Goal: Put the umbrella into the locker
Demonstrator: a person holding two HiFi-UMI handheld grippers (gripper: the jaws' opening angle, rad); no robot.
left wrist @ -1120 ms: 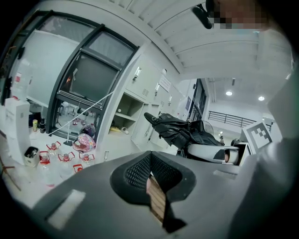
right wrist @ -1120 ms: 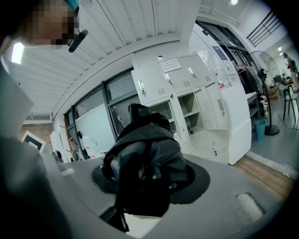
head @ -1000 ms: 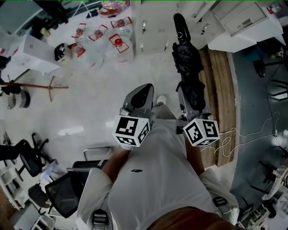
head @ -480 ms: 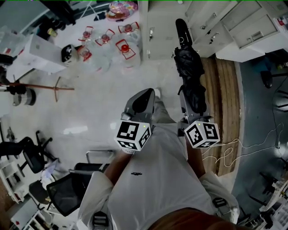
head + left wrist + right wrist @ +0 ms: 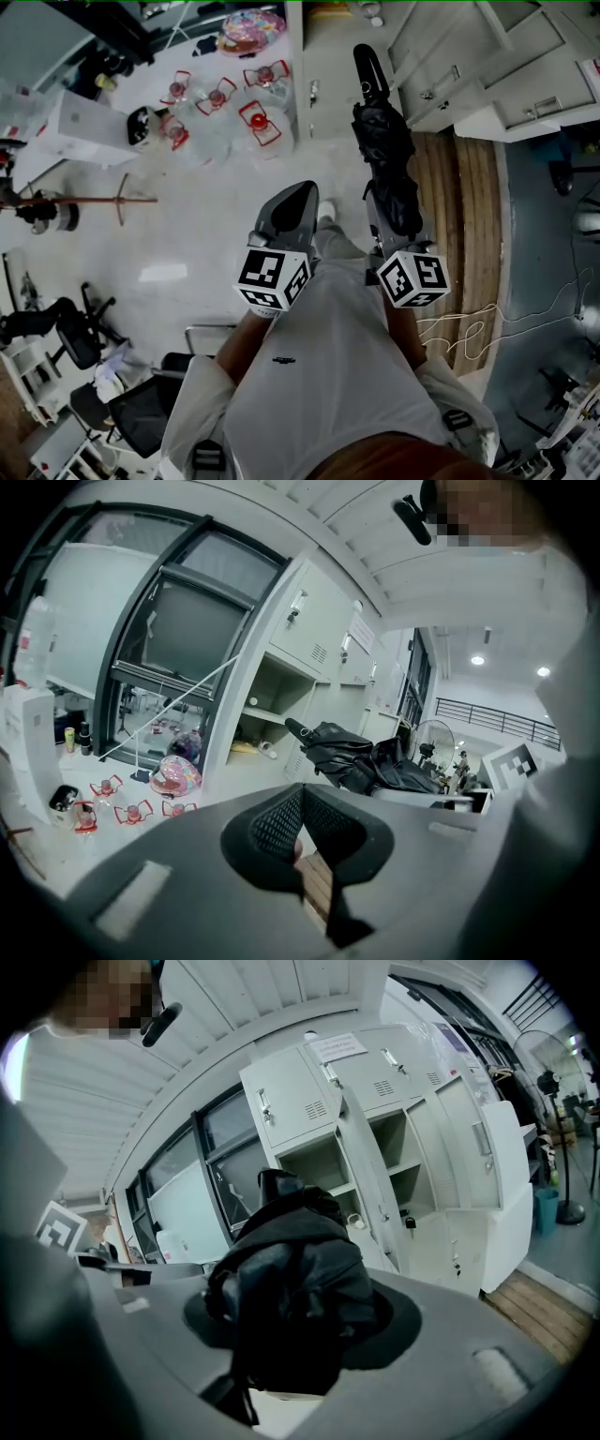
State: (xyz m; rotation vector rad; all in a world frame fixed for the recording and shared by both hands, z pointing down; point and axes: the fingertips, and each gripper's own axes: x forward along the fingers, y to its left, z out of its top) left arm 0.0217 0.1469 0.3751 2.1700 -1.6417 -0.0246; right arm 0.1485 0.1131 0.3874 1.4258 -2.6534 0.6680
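- The folded black fabric umbrella is clamped around its bundled canopy by the right gripper, whose jaws are kept fairly wide by the bulk. It is carried right of centre in the head view, with its far end pointing up-frame.
- The left gripper is seen closed and empty (its mesh pads meet at the tips), just left of the umbrella.
- Over the last second the pale grey metal lockers have been brought nearer. More of the open compartment is shown at the top edge, and the clear water bottles with red handles have slid down-frame.
- The approach is judged to be under way. The umbrella is not yet inside, and it remains to be lined up with the open compartment.
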